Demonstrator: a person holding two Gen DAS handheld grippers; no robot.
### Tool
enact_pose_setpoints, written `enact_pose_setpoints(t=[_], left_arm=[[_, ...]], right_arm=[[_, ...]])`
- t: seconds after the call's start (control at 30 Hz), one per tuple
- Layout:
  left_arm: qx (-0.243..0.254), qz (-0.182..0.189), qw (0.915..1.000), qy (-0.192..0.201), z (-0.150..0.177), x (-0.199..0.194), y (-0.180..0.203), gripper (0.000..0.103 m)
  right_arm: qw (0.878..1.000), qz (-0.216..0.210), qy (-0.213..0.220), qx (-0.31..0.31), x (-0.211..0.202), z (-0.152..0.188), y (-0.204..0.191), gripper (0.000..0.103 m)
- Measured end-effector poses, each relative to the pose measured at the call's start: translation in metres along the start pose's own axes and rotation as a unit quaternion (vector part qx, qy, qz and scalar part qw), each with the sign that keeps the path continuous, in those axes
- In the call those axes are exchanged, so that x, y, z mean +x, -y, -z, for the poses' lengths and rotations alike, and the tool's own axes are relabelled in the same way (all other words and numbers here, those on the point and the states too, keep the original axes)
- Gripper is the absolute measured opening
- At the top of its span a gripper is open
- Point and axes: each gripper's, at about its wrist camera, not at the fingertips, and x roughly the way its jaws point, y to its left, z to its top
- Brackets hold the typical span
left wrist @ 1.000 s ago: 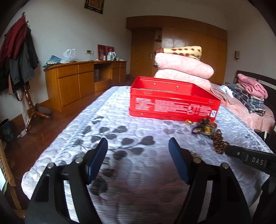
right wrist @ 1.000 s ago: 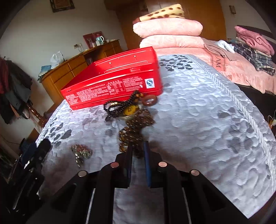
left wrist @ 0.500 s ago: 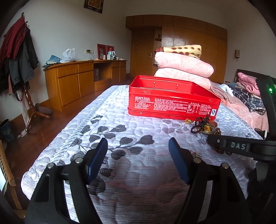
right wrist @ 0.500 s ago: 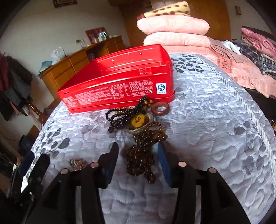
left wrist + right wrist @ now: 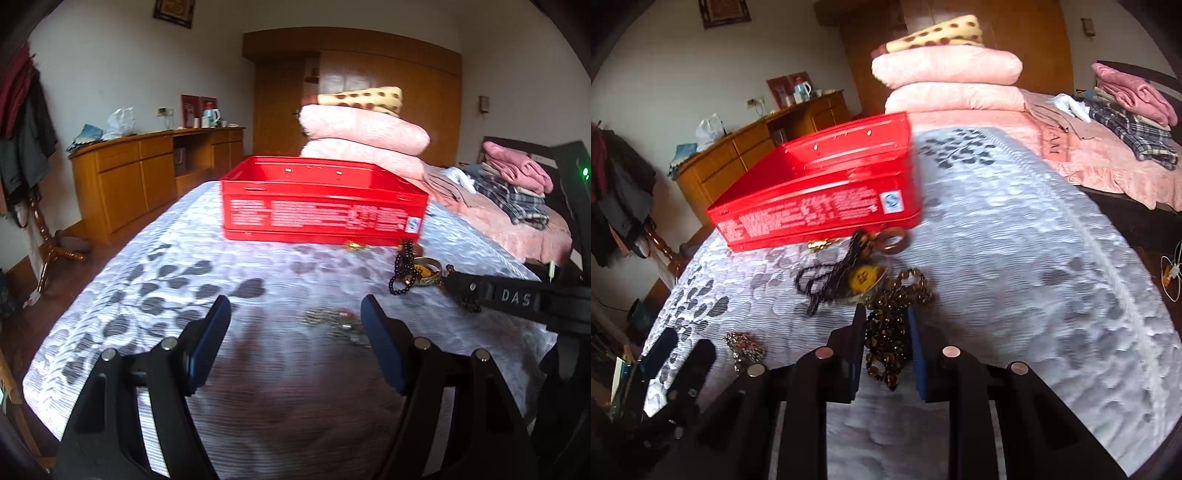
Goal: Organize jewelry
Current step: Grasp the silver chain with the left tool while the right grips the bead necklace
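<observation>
An open red tin (image 5: 321,206) stands on the quilted bed; it also shows in the right wrist view (image 5: 820,184). In front of it lies a jewelry pile: a black bead string (image 5: 827,275), a yellow pendant in a bangle (image 5: 862,278), a brown ring (image 5: 893,240) and a brown bead bracelet (image 5: 890,332). My right gripper (image 5: 886,317) is partly open, its fingers either side of the brown bracelet. A small metal trinket (image 5: 334,319) lies just before my left gripper (image 5: 295,310), which is open and empty.
Folded pink quilts (image 5: 362,136) are stacked behind the tin. A wooden sideboard (image 5: 147,177) stands left of the bed, with a coat rack (image 5: 26,147) at the far left. A second bed with clothes (image 5: 517,192) lies to the right.
My right gripper opened from shut, moved forward over the brown bead bracelet, and its fingers have narrowed around it. My left gripper shifted right, bringing the metal trinket into view.
</observation>
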Motion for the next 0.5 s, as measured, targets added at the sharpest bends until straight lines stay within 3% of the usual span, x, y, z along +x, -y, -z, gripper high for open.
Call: enact_pose_setpoints(t=[0.27, 0.33, 0.5], left_arm=[[0.002, 0.004, 0.9995, -0.032, 0.000, 0.017, 0.021, 0.065], [-0.006, 0.008, 0.9979, -0.065, -0.001, 0.027, 0.023, 0.049], [-0.008, -0.006, 0.9961, -0.088, -0.004, 0.037, 0.025, 0.044]], right_arm=[[1.000, -0.029, 0.006, 0.002, 0.000, 0.004, 0.014, 0.022], [0.999, -0.035, 0.005, 0.001, 0.001, 0.005, 0.014, 0.022], [0.999, -0.048, 0.006, 0.003, 0.004, 0.006, 0.019, 0.023]])
